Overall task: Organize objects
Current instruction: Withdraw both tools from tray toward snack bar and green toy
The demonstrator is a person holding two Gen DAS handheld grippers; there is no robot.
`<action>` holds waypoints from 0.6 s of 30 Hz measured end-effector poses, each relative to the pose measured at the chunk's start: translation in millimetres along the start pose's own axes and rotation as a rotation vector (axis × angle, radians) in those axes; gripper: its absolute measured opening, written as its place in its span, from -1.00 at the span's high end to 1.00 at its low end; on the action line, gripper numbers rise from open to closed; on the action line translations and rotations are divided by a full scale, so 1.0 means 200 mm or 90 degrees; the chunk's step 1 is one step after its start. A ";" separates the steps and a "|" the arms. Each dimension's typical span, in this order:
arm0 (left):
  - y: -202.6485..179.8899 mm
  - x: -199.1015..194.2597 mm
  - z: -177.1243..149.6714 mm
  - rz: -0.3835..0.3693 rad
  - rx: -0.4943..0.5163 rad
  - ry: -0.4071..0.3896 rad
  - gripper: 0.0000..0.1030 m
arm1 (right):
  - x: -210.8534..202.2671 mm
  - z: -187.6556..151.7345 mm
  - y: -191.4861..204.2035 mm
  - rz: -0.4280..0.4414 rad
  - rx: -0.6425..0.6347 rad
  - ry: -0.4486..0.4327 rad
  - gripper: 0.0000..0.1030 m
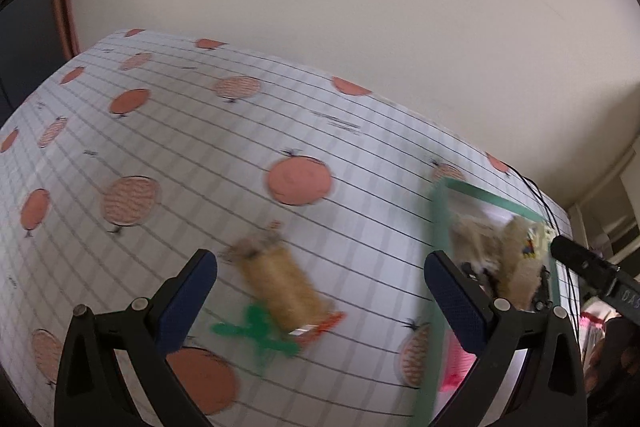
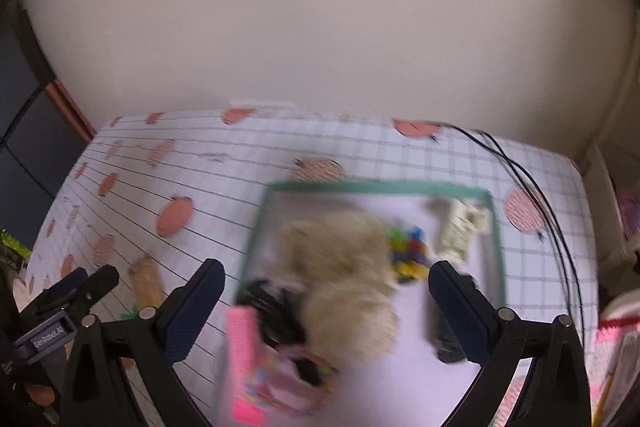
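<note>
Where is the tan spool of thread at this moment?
In the left wrist view the tan spool of thread lies on the tablecloth between the open left gripper fingers, left of the green-rimmed tray, beside a green clip.

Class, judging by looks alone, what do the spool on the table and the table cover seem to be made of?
Spool: probably jute or similar twine, matte tan with fuzzy, frayed ends; blur leaves it uncertain. Table cover: seemingly smooth printed plastic or oilcloth, lying flat with a faint sheen.

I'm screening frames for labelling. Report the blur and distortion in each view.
Left wrist view: motion blur smears the twine spool and green-rimmed tray; fisheye bows the tablecloth grid. Right wrist view: tray contents heavily smeared; right gripper stays sharp.
</note>
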State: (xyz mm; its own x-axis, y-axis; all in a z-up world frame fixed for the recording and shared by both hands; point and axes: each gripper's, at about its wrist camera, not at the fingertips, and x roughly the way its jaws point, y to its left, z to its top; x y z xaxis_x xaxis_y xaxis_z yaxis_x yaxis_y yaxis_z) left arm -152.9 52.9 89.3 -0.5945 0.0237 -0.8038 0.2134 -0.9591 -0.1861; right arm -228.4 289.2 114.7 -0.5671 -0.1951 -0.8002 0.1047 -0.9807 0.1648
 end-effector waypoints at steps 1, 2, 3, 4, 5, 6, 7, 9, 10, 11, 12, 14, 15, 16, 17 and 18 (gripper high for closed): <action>0.05 -0.01 0.01 0.008 -0.011 -0.003 -1.00 | 0.01 0.01 0.03 0.005 -0.007 0.000 -1.00; 0.09 -0.02 0.02 0.013 -0.021 -0.005 -1.00 | 0.02 0.02 0.07 0.010 -0.015 0.001 -1.00; 0.14 -0.03 0.03 0.018 -0.033 -0.004 -1.00 | 0.04 0.04 0.12 0.017 -0.027 0.001 -1.00; 0.18 -0.03 0.04 0.024 -0.042 -0.003 -1.00 | 0.05 0.04 0.16 0.023 -0.035 0.001 -1.00; 0.21 -0.04 0.04 0.031 -0.049 -0.003 -1.00 | 0.05 0.05 0.20 0.032 -0.044 0.001 -1.00; 0.25 -0.04 0.05 0.038 -0.055 -0.003 -1.00 | 0.06 0.05 0.24 0.040 -0.051 0.001 -1.00; 0.28 -0.04 0.05 0.044 -0.061 -0.002 -1.00 | 0.06 0.05 0.28 0.048 -0.058 0.002 -1.00; 0.34 -0.04 0.06 0.052 -0.073 0.004 -1.00 | 0.08 0.05 0.35 0.060 -0.075 0.005 -1.00; 0.37 -0.04 0.06 0.054 -0.083 0.010 -1.00 | 0.10 0.04 0.39 0.067 -0.086 0.009 -1.00; 0.39 -0.03 0.06 0.052 -0.090 0.014 -1.00 | 0.11 0.04 0.43 0.071 -0.093 0.013 -1.00; 0.41 -0.03 0.06 0.049 -0.096 0.020 -1.00 | 0.12 0.03 0.46 0.077 -0.099 0.019 -1.00; 0.44 -0.03 0.06 0.049 -0.101 0.029 -1.00 | 0.15 0.02 0.54 0.091 -0.112 0.031 -0.99; 0.45 -0.03 0.06 0.049 -0.100 0.032 -1.00 | 0.16 0.01 0.56 0.095 -0.117 0.035 -0.98; 0.46 -0.02 0.05 0.050 -0.095 0.041 -1.00 | 0.17 0.00 0.58 0.099 -0.122 0.039 -0.96; 0.46 -0.02 0.05 0.051 -0.092 0.047 -1.00 | 0.19 0.00 0.61 0.103 -0.131 0.046 -0.93; 0.47 -0.02 0.05 0.053 -0.088 0.054 -1.00 | 0.20 -0.02 0.63 0.106 -0.136 0.053 -0.92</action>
State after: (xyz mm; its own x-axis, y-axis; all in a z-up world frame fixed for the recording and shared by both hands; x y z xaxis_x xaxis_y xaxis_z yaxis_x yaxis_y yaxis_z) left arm -137.9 -39.8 80.1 -0.5040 -0.0250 -0.8634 0.3677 -0.9107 -0.1882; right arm -234.6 157.2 101.7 -0.4601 -0.3453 -0.8180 0.3657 -0.9132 0.1797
